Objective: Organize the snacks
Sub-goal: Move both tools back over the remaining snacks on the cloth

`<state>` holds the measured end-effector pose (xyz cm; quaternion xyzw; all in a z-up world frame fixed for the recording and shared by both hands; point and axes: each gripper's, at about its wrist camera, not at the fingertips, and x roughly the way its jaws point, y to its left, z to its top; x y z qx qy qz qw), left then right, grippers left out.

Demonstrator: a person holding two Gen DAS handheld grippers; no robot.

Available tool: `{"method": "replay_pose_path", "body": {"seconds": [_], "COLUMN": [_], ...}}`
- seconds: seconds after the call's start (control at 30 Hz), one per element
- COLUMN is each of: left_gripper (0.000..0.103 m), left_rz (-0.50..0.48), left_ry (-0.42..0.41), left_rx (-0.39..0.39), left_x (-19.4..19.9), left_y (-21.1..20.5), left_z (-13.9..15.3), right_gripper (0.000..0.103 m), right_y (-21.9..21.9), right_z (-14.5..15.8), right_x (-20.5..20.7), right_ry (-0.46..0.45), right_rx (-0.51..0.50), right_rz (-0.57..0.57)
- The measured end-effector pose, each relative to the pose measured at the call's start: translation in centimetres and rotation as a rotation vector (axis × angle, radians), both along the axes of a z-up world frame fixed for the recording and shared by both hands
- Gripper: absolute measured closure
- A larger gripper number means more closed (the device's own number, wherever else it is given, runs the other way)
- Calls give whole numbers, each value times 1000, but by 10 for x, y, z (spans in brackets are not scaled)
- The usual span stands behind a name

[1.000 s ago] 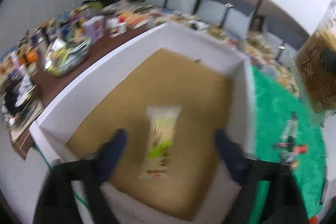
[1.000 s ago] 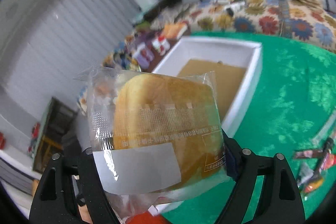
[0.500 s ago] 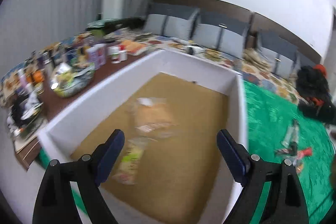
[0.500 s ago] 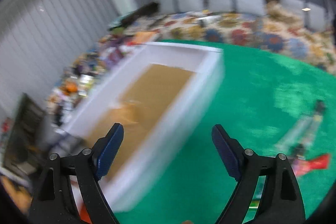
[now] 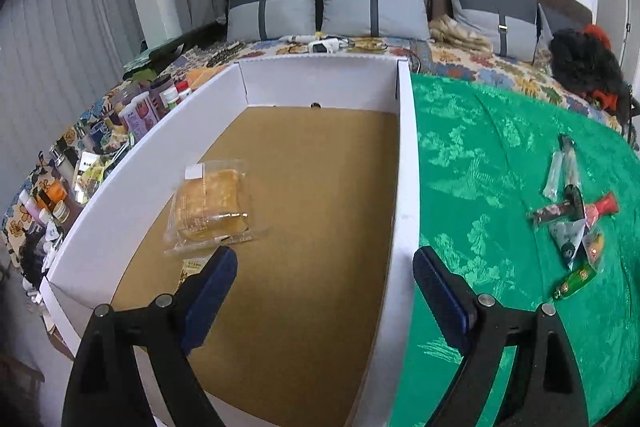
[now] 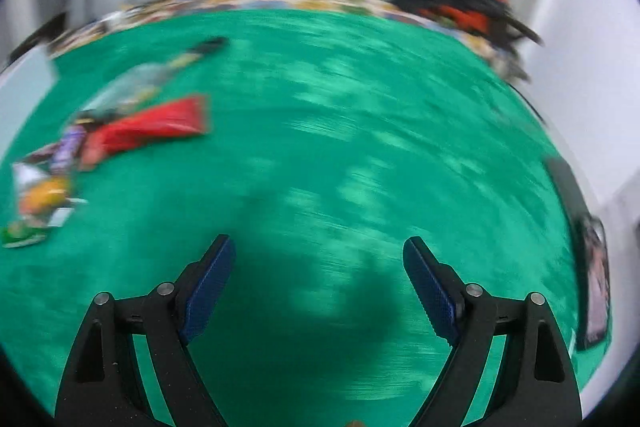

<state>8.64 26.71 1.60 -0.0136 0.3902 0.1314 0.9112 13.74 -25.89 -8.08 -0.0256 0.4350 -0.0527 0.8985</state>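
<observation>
Lying in the left half of the white box (image 5: pixel 404 163), against its brown floor, is a wrapped sponge cake (image 5: pixel 212 205) that a second ago sat clamped in the right gripper (image 6: pixel 318 279). Just below it, a second snack packet (image 5: pixel 192 269) with green print peeks out behind a blue pad of the left gripper (image 5: pixel 324 287), whose jaws stand released and empty over the box. To the right of the box wall, the green cloth (image 5: pixel 480 187) spreads out, and at the frame's right edge a small heap of loose snacks (image 5: pixel 572 223) waits (sticks, a red packet, a triangular pouch). In the blurred right wrist view, that heap (image 6: pixel 100 143) sits at the left, and the right gripper, jaws released with nothing between them, has swung over bare cloth. Two snacks are boxed; the heap looks like the next target.
</observation>
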Motion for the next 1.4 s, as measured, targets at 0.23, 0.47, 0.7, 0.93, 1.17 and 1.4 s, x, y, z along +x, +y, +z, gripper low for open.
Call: {"method": "replay_pose_path", "body": {"seconds": [0.23,0.47,0.7,0.93,1.17,1.4], "left_gripper": [14,14,0,0,1,0], "left_rz": [16,67,68,-236,-339,-358], "left_ry": [16,-58,-422,-203,180,168], "left_rx": [-2,66,197,-98,-144,-71], "left_x": [-12,-23,-67,-39,1,26], "left_y": [-10,-22,-91,-180,-230,-238], "left_z": [-2,11,77,32,-84,-93], "right_gripper": [15,7,7,7,7,7], "right_y": [-33,-29,-28,-28,-28,-28], "right_z": [-17,-21,-22,-22,-22,-21], "right_x": [-4,0,-2,-1,-1,-1], "right_ry": [-14,-1,-1,0,0,0], "right_rx": [70,109,105,105,105,105], "right_rz": [-76,-53,-52,-53,-53,-54]}}
